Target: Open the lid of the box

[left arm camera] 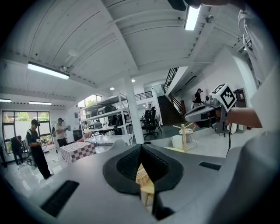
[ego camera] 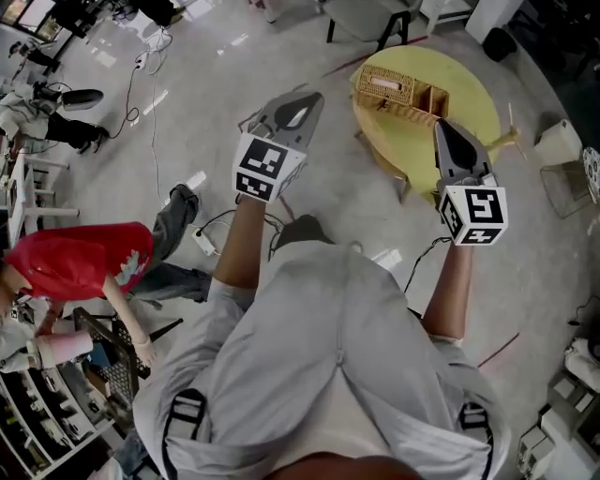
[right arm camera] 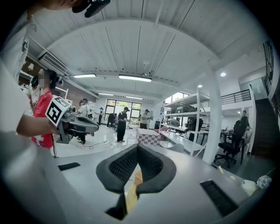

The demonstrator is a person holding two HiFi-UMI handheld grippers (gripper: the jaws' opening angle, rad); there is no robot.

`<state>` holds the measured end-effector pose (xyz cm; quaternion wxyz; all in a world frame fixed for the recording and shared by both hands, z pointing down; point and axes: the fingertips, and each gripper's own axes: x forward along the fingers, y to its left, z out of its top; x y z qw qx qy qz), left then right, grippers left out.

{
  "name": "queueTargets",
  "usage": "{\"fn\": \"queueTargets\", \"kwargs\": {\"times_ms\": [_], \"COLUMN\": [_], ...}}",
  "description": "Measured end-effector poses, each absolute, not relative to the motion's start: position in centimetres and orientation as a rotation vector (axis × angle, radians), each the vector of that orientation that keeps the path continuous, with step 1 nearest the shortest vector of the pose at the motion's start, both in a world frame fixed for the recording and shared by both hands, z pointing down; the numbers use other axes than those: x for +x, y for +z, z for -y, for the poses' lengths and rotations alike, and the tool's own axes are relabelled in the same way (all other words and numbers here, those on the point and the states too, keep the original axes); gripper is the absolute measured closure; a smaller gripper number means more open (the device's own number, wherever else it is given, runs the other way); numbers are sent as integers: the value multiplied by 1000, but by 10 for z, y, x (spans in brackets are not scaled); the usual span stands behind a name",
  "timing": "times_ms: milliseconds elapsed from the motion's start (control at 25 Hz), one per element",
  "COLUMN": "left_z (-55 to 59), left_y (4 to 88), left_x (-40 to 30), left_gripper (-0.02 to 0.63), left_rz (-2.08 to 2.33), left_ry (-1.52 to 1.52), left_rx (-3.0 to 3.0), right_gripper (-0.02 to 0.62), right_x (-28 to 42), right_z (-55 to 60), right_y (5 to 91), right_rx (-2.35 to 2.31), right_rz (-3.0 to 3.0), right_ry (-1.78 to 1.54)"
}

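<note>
A woven wicker box (ego camera: 398, 92) stands on a round yellow table (ego camera: 412, 141) ahead of me; how its lid lies I cannot make out. My left gripper (ego camera: 309, 99) hangs in the air left of the table, jaws shut and empty. My right gripper (ego camera: 441, 127) is over the table's near right part, a little short of the box, also shut with nothing held. In the left gripper view the jaws (left arm camera: 141, 146) meet, and a strip of the box (left arm camera: 142, 177) shows below them. The right gripper view shows its jaws (right arm camera: 137, 146) closed above a sliver of the box (right arm camera: 138, 177).
A person in a red shirt (ego camera: 80, 262) crouches at the left by a wire rack. Cables (ego camera: 150, 84) trail over the concrete floor. A wire basket (ego camera: 562, 183) and a wooden stand (ego camera: 506, 141) sit right of the table. A black chair (ego camera: 375, 19) stands behind it.
</note>
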<state>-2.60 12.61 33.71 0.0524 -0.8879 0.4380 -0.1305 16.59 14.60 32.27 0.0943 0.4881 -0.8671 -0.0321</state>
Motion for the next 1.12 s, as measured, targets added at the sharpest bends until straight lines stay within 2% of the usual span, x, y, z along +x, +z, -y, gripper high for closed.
{"fn": "queueTargets", "kwargs": {"times_ms": [320, 840, 1120], "left_z": [-89, 68, 131], "left_y": [346, 349, 357], "left_x": [-27, -9, -15], "left_gripper": [578, 578, 578], "left_rz": [-1329, -1117, -1032], "left_ry": [-401, -370, -378], "left_rx": [-2708, -2795, -2854], "right_gripper": [572, 571, 571], "right_x": [161, 165, 155], "right_z": [-111, 15, 69], "right_y": [350, 339, 353], "right_rx": [1414, 1595, 1661], "right_rz": [2497, 2331, 2290], "right_ry": [-43, -51, 74]}}
